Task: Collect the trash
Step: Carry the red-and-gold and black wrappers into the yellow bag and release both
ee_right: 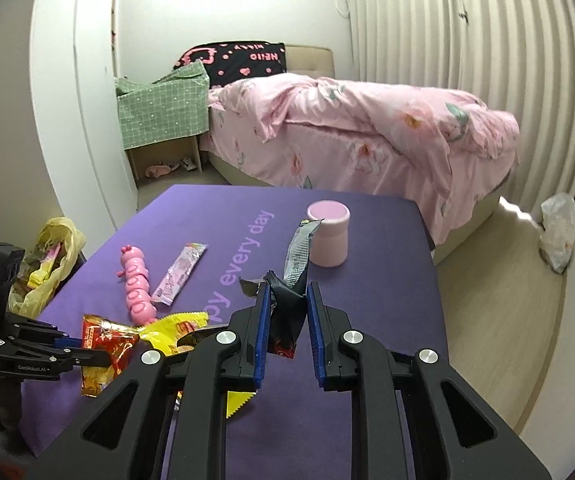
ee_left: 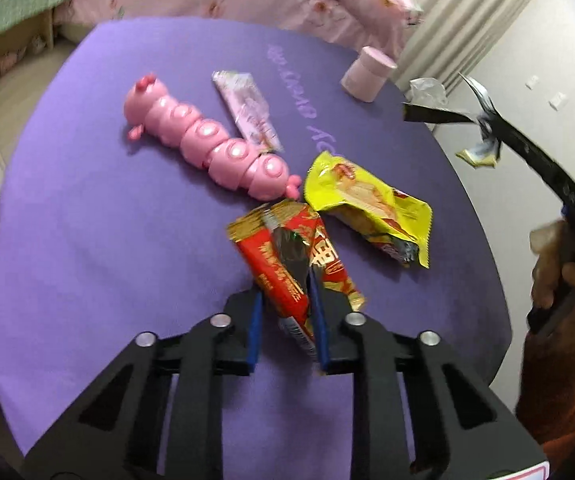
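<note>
My left gripper (ee_left: pixel 287 292) is shut on a red and gold snack wrapper (ee_left: pixel 287 248) that lies on the purple table (ee_left: pixel 87 220); the wrapper's crumpled end sits between the blue pads. Right of it lies a yellow wrapper (ee_left: pixel 367 208). A pink-white sachet (ee_left: pixel 247 108) rests farther back. In the right wrist view, my right gripper (ee_right: pixel 286 300) is shut on a black and silver wrapper (ee_right: pixel 287 316), held above the table. The left gripper (ee_right: pixel 87 354) and the red wrapper (ee_right: pixel 107 340) appear at the lower left there.
A pink caterpillar toy (ee_left: pixel 207 144) lies beside the sachet. A pink cup (ee_right: pixel 327 236) stands at the table's far right. A yellow plastic bag (ee_right: pixel 51 256) with scraps hangs at the left edge. Behind are a bed (ee_right: pixel 347 128) and a white bag (ee_right: pixel 559 232) on the floor.
</note>
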`<move>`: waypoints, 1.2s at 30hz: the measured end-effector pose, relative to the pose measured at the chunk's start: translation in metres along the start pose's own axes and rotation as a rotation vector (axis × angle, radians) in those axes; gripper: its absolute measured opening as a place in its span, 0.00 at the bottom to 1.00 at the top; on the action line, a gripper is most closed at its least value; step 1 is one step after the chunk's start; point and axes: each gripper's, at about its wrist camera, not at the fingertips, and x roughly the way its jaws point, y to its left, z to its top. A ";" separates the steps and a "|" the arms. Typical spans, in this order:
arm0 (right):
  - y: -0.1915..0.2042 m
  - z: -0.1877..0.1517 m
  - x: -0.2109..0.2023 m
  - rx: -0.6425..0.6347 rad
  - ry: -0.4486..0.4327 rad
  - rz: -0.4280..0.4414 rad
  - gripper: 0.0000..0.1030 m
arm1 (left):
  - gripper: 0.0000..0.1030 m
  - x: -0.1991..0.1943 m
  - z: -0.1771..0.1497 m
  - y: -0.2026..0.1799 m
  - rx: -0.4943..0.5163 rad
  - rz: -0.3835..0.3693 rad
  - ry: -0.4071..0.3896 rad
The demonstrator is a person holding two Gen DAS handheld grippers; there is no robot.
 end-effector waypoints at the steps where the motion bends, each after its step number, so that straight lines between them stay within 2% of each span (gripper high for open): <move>1: 0.003 0.002 -0.001 -0.006 -0.006 0.005 0.18 | 0.17 -0.006 -0.001 -0.003 0.026 0.018 -0.018; 6: 0.022 0.018 -0.008 -0.034 -0.041 0.042 0.18 | 0.17 -0.041 0.001 0.002 0.060 0.074 -0.115; 10: 0.047 0.035 -0.013 -0.074 -0.075 0.086 0.18 | 0.17 -0.077 0.008 0.021 0.040 0.118 -0.200; 16: 0.094 0.058 -0.014 -0.143 -0.108 0.162 0.18 | 0.17 -0.145 0.007 0.077 -0.063 0.231 -0.351; 20: 0.128 0.069 -0.010 -0.186 -0.111 0.218 0.18 | 0.17 -0.184 -0.006 0.120 -0.149 0.311 -0.418; 27: 0.181 0.076 0.004 -0.256 -0.089 0.299 0.18 | 0.18 -0.224 -0.034 0.191 -0.279 0.442 -0.454; 29: 0.197 0.076 0.009 -0.276 -0.079 0.319 0.18 | 0.18 -0.225 -0.042 0.211 -0.320 0.456 -0.445; 32: 0.212 0.076 0.016 -0.298 -0.059 0.335 0.18 | 0.19 -0.218 -0.050 0.233 -0.361 0.436 -0.421; 34: 0.223 0.075 0.023 -0.315 -0.040 0.344 0.18 | 0.23 -0.209 -0.055 0.247 -0.382 0.406 -0.403; 35: 0.229 0.074 0.025 -0.325 -0.033 0.346 0.18 | 0.30 -0.206 -0.056 0.252 -0.385 0.390 -0.400; 36: 0.235 0.074 0.028 -0.338 -0.023 0.347 0.18 | 0.43 -0.201 -0.058 0.259 -0.393 0.354 -0.403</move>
